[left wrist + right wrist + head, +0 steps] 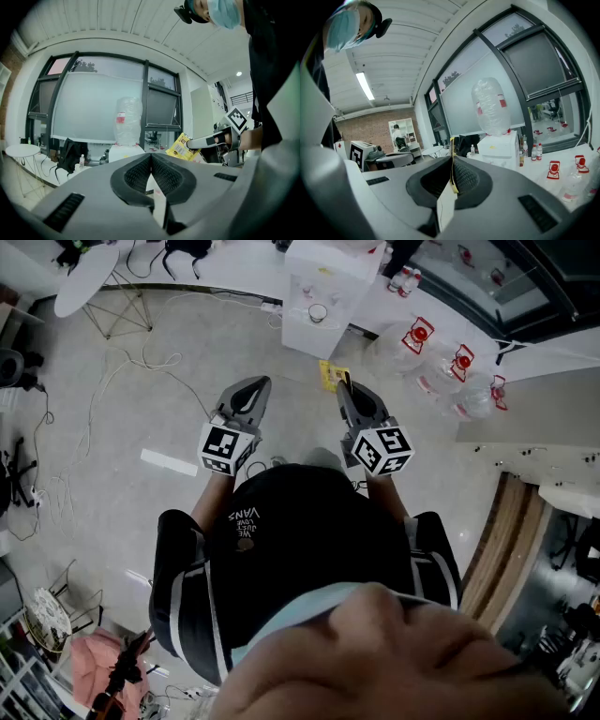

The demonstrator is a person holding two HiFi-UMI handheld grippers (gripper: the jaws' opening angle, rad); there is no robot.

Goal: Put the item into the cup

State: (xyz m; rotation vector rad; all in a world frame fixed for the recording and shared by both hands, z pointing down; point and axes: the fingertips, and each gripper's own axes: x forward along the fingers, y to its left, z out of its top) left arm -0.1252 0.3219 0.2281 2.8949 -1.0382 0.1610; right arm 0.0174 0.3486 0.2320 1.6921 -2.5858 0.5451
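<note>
Where legible, "VANS" on shirt (309,540)

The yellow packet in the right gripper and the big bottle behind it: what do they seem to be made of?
Yellow packet: probably thin plastic film or foil with a printed face. Seen edge-on between the pads of the right gripper, it is only a thin sheet.
Big bottle: probably clear plastic. Light passes through its uneven, dented-looking wall, and it carries a red label.

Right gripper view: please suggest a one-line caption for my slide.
Right gripper shut on a thin yellow packet, facing a water dispenser.
</note>
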